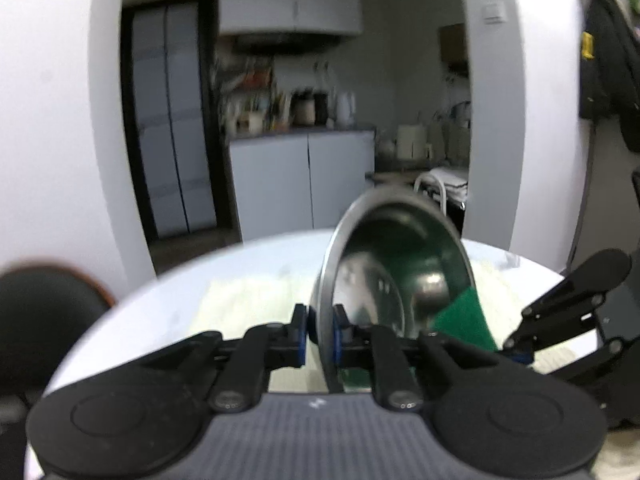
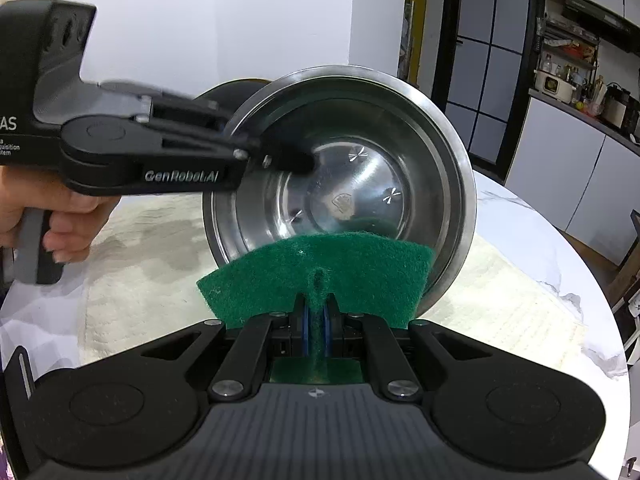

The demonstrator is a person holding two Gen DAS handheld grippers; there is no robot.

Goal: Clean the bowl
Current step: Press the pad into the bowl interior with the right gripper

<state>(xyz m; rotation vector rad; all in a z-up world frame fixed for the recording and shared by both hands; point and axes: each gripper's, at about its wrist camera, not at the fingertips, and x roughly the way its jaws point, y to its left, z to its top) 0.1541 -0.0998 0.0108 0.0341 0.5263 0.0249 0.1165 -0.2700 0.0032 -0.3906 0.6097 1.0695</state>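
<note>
A steel bowl [image 2: 360, 184] is held tilted on edge above the table, its opening facing the right wrist camera. My left gripper [image 1: 320, 332] is shut on the bowl's rim [image 1: 326, 280]; in the right wrist view the left gripper [image 2: 240, 148] clamps the rim's left side, held by a hand [image 2: 60, 220]. My right gripper [image 2: 318, 312] is shut on a green scouring pad [image 2: 320, 268]. The pad's top edge lies against the bowl's lower inner wall. In the left wrist view the pad [image 1: 466, 320] shows at the bowl's [image 1: 400, 272] lower right.
Below is a round white marble table [image 2: 520, 220] with a cream towel [image 2: 140, 240] spread over its middle. A dark chair back [image 1: 44, 312] stands at the table's left. Beyond an archway is a kitchen with counters [image 1: 300, 168].
</note>
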